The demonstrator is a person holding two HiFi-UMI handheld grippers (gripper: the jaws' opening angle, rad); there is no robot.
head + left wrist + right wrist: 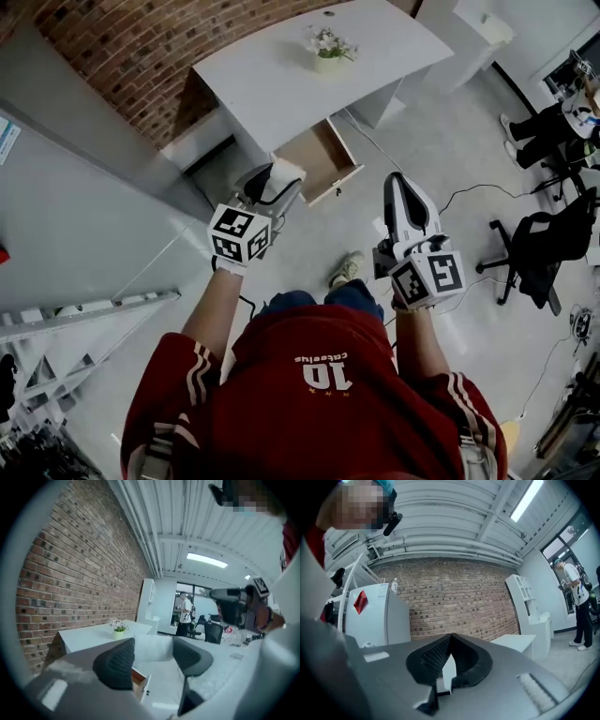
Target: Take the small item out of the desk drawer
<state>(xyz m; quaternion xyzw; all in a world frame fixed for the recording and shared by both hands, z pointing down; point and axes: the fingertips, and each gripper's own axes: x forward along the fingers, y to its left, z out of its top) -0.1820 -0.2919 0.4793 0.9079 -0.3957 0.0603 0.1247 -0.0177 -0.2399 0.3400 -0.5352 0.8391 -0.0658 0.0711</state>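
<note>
The small item (448, 669), a thin white flat piece seen edge-on, is out of the drawer and pinched between the pressed-together jaws of the right gripper (450, 654). What kind of piece it is cannot be told. In the head view the right gripper (397, 181) is held out in front of the desk (281, 70), off to the right of the open drawer (319, 157) and well apart from it, above the floor; the item itself does not show there.

The left gripper (152, 656) has its jaws spread wide with nothing between them. In the head view it (279, 174) sits just in front of the desk, near the left side of the drawer. The drawer (139, 681) is pulled out from under the desk top, its wooden inside showing.

On the desk's far end stands a small flower pot (328, 49). A brick wall (141, 56) runs behind the desk. A black office chair (542, 249) stands well to the desk's right, and a dark cable (473, 191) lies on the floor between the desk and the chair. A ladder (84, 314) lies far to the desk's left.
</note>
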